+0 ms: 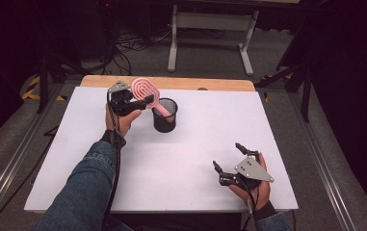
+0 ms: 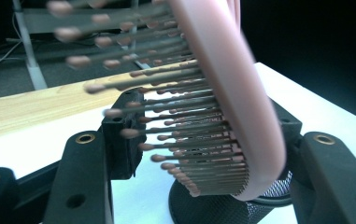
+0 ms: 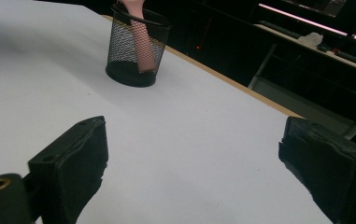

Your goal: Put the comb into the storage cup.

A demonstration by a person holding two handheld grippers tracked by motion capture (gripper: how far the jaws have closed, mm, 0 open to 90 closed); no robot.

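- The pink brush [image 1: 145, 89] stands with its handle down inside the black mesh cup [image 1: 165, 115], head sticking up and leaning toward the far left; the right gripper view shows the handle [image 3: 140, 44] reaching to the cup's bottom.
- The cup sits on the white board [image 1: 186, 159], toward its far side, left of centre.
- The left gripper [image 1: 140, 102] is at the brush head. In the left gripper view the head [image 2: 231, 93] lies between the jaws, bristles facing one pad, with a gap showing on the bristle side; the jaws look loosened, no longer clamping it.
- The right gripper [image 1: 229, 159] rests near the board's near right corner, well apart from the cup, jaws spread wide with nothing between them.
- Judgement: putting the brush in the cup seems all but done. What is left is drawing the left gripper clear without tipping the brush or cup.
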